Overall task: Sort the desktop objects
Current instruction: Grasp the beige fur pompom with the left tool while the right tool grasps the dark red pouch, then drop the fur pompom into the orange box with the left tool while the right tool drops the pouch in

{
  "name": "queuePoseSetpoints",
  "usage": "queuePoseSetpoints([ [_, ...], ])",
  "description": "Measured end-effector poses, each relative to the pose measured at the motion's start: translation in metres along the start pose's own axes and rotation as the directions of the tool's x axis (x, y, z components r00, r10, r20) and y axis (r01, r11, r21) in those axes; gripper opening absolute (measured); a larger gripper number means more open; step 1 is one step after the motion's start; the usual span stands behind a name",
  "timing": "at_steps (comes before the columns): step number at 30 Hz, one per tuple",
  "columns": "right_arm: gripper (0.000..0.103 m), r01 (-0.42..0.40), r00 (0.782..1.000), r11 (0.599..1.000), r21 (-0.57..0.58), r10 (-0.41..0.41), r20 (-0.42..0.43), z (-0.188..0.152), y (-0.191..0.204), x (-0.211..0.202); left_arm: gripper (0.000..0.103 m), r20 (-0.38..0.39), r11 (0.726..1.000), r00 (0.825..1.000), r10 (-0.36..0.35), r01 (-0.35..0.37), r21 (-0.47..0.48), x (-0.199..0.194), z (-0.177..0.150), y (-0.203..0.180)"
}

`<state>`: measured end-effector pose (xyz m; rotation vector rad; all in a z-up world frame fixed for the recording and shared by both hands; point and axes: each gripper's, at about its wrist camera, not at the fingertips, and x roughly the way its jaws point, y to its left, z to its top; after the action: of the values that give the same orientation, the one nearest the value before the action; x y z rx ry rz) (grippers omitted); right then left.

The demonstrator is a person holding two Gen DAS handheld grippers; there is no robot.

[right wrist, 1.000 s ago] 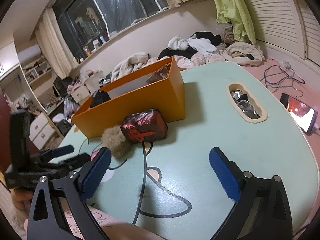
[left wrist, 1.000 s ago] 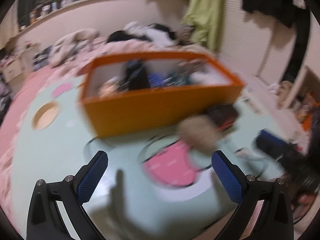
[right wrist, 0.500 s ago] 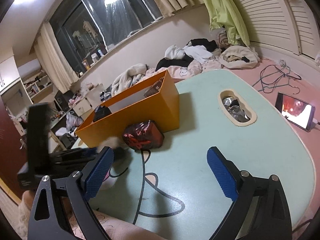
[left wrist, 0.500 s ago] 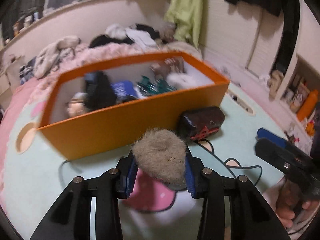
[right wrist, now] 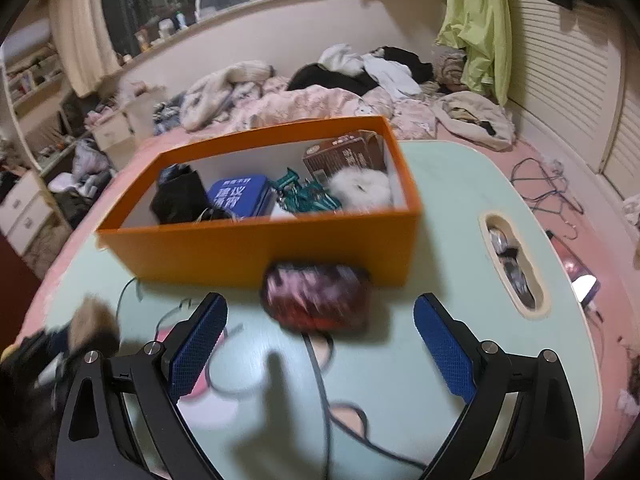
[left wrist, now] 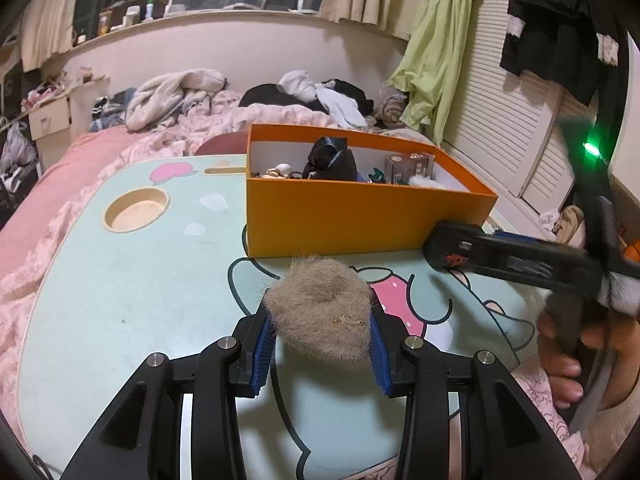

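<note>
I am holding the tan fur pompom in the left claw, its blue pads pressing into the fluff from both sides, with the ball sitting above the desk just in front of the orange box. Those jaws have only just been closing, and the pompom is plainly between them now. The other piece not yet put away is the dark red pouch, lying on the desk right against the front wall of the orange box. I am bringing the right claw toward it with its jaws spread wide and nothing in them; the pouch is lying beyond the fingertips, not between them.

Judging by the box, most of the sorting is done: a black pouch, a blue case, something teal, a white fluffy ball and a brown carton are already sitting inside. What I am reckoning is left is dropping the pompom in over the front wall, then picking up the red pouch and doing the same. Some small items are sitting in the slot recess of the desk; I cannot tell whether they belong to the job.
</note>
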<state>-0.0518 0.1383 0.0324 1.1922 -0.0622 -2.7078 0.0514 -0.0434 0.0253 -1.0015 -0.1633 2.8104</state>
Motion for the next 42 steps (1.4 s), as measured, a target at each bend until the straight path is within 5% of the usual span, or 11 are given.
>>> queuePoseSetpoints([
  [1,0.093,0.001,1.0,1.0,0.003,-0.001,-0.025,0.001,0.0,0.006,0.039,-0.001,1.0,1.0,0.002,-0.002,0.004,0.0,-0.001,0.0],
  [2,0.069,-0.02,0.999,1.0,0.006,0.02,-0.038,0.0,-0.001,0.009,0.039,-0.003,1.0,1.0,0.003,-0.003,0.007,0.0,-0.001,0.0],
  [3,0.062,-0.026,0.999,1.0,0.001,0.026,-0.045,-0.003,-0.003,0.011,0.039,-0.001,1.0,1.0,0.001,-0.001,0.007,0.001,-0.001,0.0],
  [13,0.062,-0.188,0.98,0.98,-0.06,0.191,0.06,-0.039,-0.02,-0.036,0.039,0.043,1.0,0.999,-0.013,0.012,0.024,-0.012,0.009,-0.003],
  [21,0.062,-0.143,0.971,0.985,-0.092,0.157,0.182,0.041,0.004,-0.053,0.041,0.159,0.995,0.983,-0.089,0.083,0.047,-0.006,0.105,-0.023],
  [23,0.063,-0.132,0.979,0.986,-0.105,0.146,0.139,0.059,0.009,-0.03,0.065,0.127,0.998,0.99,-0.053,0.051,0.021,0.022,0.125,-0.021],
  [24,0.064,-0.122,0.986,0.986,-0.117,0.134,0.098,0.061,0.011,-0.019,0.095,0.086,0.999,0.996,-0.039,0.038,0.01,0.04,0.13,-0.018],
  [27,0.073,-0.041,0.999,0.991,-0.126,0.038,-0.028,0.053,0.009,0.024,0.096,-0.074,0.998,0.996,-0.047,0.043,-0.051,0.099,0.118,-0.003],
  [29,0.077,-0.01,0.998,0.986,-0.164,0.02,0.062,0.042,0.01,0.023,0.095,0.012,0.997,0.999,0.04,-0.041,0.069,0.094,0.11,-0.016],
  [35,0.077,-0.032,0.99,0.995,-0.097,0.045,0.136,0.036,0.001,-0.006,0.094,0.1,0.999,0.995,0.009,-0.014,0.052,0.049,0.109,-0.016],
  [42,0.077,-0.04,0.985,0.992,-0.118,0.059,0.163,0.004,0.006,-0.051,0.097,0.019,0.999,1.0,0.014,-0.014,-0.035,0.013,0.067,-0.004],
])
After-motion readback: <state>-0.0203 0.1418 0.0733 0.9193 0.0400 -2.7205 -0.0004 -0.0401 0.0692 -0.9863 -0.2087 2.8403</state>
